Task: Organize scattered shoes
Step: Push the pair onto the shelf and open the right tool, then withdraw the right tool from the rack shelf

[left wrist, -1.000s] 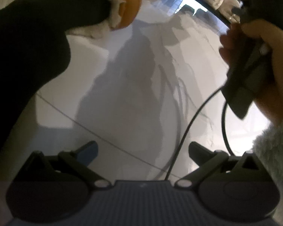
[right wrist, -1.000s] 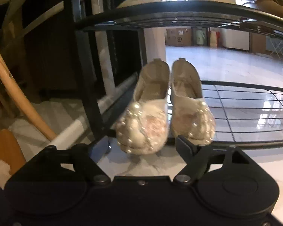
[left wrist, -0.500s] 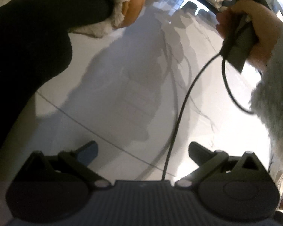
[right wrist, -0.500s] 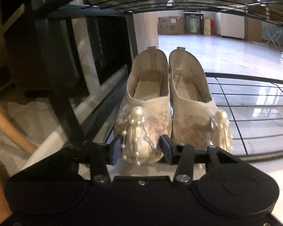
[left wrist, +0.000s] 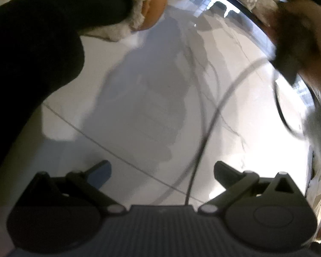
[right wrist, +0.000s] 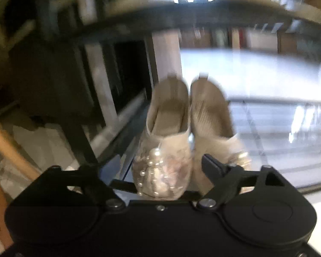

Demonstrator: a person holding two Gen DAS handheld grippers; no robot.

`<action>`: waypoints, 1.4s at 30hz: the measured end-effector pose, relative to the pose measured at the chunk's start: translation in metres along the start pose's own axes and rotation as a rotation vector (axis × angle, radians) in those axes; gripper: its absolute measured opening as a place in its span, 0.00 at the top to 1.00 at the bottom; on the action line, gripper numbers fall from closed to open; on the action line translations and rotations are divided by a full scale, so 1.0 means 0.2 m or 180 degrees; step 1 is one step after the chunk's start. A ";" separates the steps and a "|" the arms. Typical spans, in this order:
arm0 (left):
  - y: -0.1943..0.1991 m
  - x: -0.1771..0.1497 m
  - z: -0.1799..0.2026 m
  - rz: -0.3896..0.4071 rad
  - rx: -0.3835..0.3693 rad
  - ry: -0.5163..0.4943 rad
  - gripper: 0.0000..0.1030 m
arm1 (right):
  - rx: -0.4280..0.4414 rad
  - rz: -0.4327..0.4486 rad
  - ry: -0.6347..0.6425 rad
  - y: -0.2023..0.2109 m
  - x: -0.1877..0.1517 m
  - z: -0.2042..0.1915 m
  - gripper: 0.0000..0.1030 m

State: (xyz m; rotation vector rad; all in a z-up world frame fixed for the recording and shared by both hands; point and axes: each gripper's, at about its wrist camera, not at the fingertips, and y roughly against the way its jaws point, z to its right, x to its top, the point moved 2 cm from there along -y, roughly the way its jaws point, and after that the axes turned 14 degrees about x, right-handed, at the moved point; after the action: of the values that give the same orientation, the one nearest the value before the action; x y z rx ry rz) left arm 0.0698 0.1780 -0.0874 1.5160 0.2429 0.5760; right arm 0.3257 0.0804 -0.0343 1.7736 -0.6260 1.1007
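— On the lower shelf [right wrist: 278, 128] of the black rack, what sits before your right gripper [right wrist: 162, 171]?

— A pale pair, side by side and touching. The pearl-toed shoe [right wrist: 162, 167] has its toe right between my right fingers; its mate [right wrist: 211, 115] lies just to the right of it.

— Which way do they run?

— Toes toward me, heels away, so each shoe's long axis lies along my line of sight and my jaws straddle the toe crosswise.

— Are those jaws pinching it?

— I cannot tell. The picture is smeared, one finger [right wrist: 211, 167] shows close beside the toe, and the other is lost in blur.

— And your left gripper [left wrist: 161, 167]?

— Spread wide, holding nothing, hanging over bare floor [left wrist: 160, 107], well apart from the rack. The right is plainly the nearer.

— So where does the job stand?

— The pair already lies neat on the shelf. That fits a shoe just set down, or one about to be lifted.

— Any brand or writing?

— None I can read.
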 end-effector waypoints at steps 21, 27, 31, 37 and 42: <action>-0.04 0.00 0.06 0.0000 0.0014 -0.0033 0.01 | -0.0212 -0.0282 -0.0345 -0.17 0.03 0.27 0.51; -0.04 0.01 0.02 -0.0014 0.0003 0.0012 0.01 | -0.0173 0.0026 -0.0397 0.00 0.08 0.19 0.25; -0.04 0.00 0.04 -0.0017 -0.0020 -0.0035 0.01 | 0.0222 -0.0044 -0.0106 0.08 0.03 0.01 0.26; -0.05 0.03 0.05 -0.0007 -0.0030 0.0004 0.01 | 0.0240 -0.0459 -0.0017 -0.12 -0.08 -0.11 0.58; -0.07 0.04 0.03 -0.0044 -0.0041 0.0079 0.01 | 0.0195 -0.0390 0.0002 -0.18 -0.08 -0.12 0.57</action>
State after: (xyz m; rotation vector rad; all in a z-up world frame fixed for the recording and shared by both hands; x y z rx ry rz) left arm 0.0815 0.1770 -0.0985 1.4946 0.2681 0.5847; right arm 0.3358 0.1164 -0.0602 1.8386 -0.4810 1.0461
